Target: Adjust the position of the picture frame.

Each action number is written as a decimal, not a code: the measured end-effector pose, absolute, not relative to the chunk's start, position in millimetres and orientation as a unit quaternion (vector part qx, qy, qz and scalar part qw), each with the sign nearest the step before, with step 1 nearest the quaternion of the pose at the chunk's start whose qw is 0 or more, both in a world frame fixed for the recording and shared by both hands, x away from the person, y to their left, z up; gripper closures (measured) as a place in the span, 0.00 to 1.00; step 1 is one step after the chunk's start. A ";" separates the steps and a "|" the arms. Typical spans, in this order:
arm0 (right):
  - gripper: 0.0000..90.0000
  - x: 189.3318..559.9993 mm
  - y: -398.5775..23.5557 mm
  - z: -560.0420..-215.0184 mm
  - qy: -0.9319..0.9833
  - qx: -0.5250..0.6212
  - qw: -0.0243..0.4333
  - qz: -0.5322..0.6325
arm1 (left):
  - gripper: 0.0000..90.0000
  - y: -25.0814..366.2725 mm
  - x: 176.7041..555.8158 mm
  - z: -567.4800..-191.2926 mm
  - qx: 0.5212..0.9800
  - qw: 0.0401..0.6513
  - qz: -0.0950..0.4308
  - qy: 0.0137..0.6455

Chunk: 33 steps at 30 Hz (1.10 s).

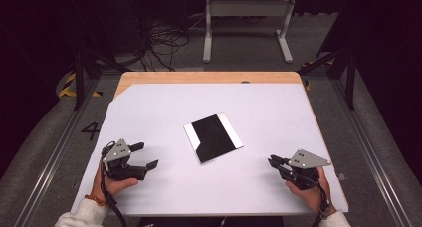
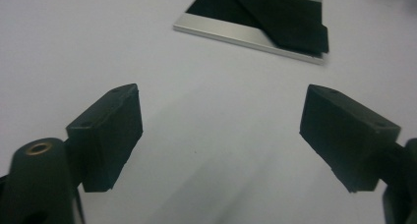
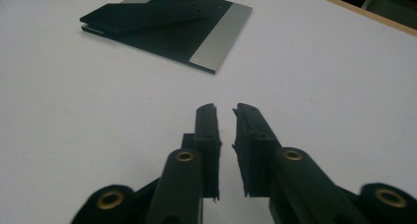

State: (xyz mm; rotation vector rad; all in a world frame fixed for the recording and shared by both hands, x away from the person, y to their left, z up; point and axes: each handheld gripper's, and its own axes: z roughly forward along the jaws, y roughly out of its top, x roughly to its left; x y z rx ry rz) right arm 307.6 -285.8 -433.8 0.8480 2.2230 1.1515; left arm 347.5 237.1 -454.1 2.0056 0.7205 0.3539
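A flat square plate (image 1: 214,137) lies near the middle of the white table (image 1: 149,107). It is black across its middle, with a silver strip along two opposite sides. In the left gripper view the plate (image 2: 255,17) sits ahead, and its black top layer juts slightly past one corner. The right gripper view shows the plate (image 3: 167,22) ahead to the left. My left gripper (image 1: 148,155) rests at the near left with its jaws wide apart (image 2: 221,121) and nothing between them. At the near right, my right gripper (image 1: 271,161) has its jaws almost together (image 3: 225,111) and empty.
A wooden strip (image 1: 209,77) runs along the table's far edge. Beyond it on the floor stand a white frame (image 1: 246,10) and a tangle of cables (image 1: 164,38). Bare white surface surrounds the plate on all sides.
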 end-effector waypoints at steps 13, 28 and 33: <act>0.35 316.6 -279.1 -433.4 0.805 0.331 0.255 0.422 | 0.22 234.4 342.5 -456.8 0.827 0.450 0.156 0.298; 0.24 324.8 -272.7 -438.1 0.803 0.346 0.248 0.418 | 0.25 220.5 373.9 -450.9 0.839 0.438 0.157 0.282; 0.24 331.0 -267.5 -439.0 0.801 0.352 0.242 0.420 | 0.28 218.0 388.7 -445.3 0.839 0.441 0.163 0.275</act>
